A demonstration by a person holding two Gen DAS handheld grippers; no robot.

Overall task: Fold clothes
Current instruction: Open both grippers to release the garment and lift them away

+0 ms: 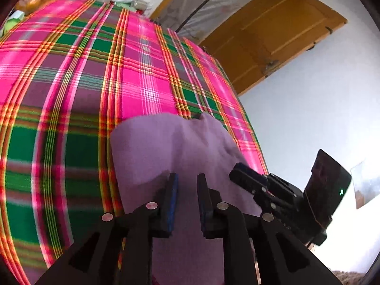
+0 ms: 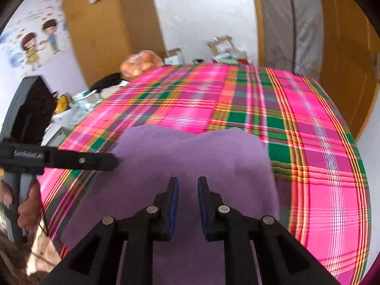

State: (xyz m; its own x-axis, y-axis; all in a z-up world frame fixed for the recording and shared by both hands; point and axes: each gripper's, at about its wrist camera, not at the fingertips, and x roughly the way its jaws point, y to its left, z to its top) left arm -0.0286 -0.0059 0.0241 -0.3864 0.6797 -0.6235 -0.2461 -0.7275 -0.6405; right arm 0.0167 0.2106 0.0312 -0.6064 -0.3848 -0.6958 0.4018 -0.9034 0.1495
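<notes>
Two grippers over one purple garment [image 2: 190, 156], spread on plaid bedcover [image 2: 308, 142]. Left gripper [image 1: 187, 178] jaws parted, nothing between, hovering at garment's left side. Cloth looks soft, light, fleecy, limp; likely to sag and drag, so pinch at edges or corners, not mid-panel. Right gripper [image 2: 188, 181] also parted, empty, above garment's near middle; far edge wavy, unfolded.

Plaid sheet [image 2: 308, 142] beyond purple cloth [image 2: 190, 156] lies bare, open to pass; boxes [image 2: 220, 45] crowd its far edge.
</notes>
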